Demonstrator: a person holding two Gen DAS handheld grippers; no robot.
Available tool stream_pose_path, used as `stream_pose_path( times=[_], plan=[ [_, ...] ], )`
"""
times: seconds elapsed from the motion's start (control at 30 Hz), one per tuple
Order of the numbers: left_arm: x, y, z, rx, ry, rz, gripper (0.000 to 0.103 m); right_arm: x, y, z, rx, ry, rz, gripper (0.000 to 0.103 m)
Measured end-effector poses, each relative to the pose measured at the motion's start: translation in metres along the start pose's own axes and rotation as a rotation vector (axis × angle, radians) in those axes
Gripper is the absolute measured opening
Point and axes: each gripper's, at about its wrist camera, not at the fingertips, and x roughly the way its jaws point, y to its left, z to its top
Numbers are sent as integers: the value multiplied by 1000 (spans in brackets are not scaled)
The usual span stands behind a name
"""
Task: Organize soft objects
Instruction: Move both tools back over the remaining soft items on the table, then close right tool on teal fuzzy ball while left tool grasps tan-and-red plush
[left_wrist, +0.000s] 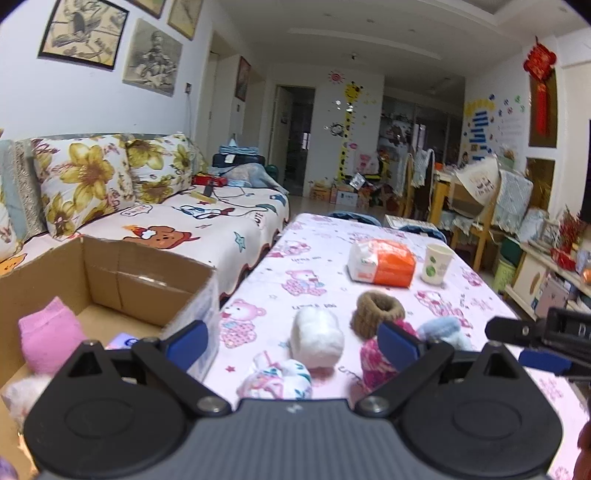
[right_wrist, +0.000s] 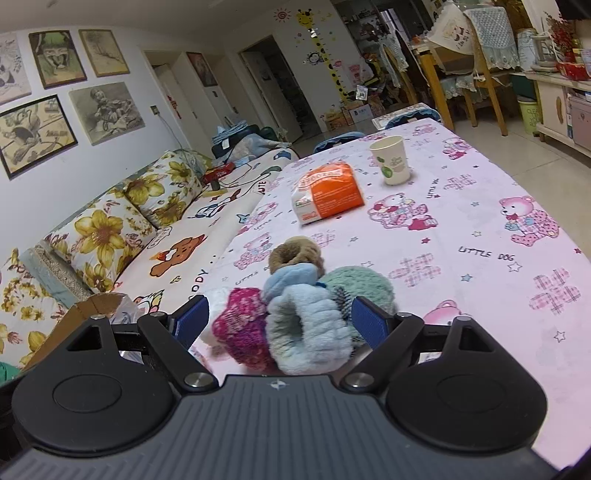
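Observation:
Rolled socks lie on the pink bear tablecloth (left_wrist: 461, 291): a white roll (left_wrist: 317, 338), a brown one (left_wrist: 376, 314), a magenta one (left_wrist: 376, 360), a light blue one (left_wrist: 445, 332) and a patterned white one (left_wrist: 277, 380). My left gripper (left_wrist: 291, 338) is open above the table's near edge, empty. A cardboard box (left_wrist: 147, 273) at the left holds a pink sock (left_wrist: 48, 339). My right gripper (right_wrist: 280, 319) is open, with the light blue sock (right_wrist: 306, 328) and the magenta sock (right_wrist: 242, 326) between its fingers. A green roll (right_wrist: 360, 290) and the brown one (right_wrist: 295, 253) lie behind.
An orange tissue pack (left_wrist: 382, 264) and a paper cup (left_wrist: 436, 264) stand farther back on the table. A sofa with floral cushions (left_wrist: 85, 181) runs along the left. Chairs (left_wrist: 476, 206) stand beyond the table's far end.

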Motion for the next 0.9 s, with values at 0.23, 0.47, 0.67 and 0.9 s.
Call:
stream_pose_path(
  times=[0.23,0.47,0.67,0.9],
  plan=[
    [4,-16,-6,38,20,-26,98,2,-7,0,35,-13,-26,103],
    [4,-30,-12,75,55,-92,99,10,-14,0,49,-11,-62,103],
    [3,-47,-24,118,130,-232,99,31,-33,-1,87,43,-119,103],
    [16,-73,-51,206,235,-292,96,58,-41,1,133,66,-132,103]
  ],
)
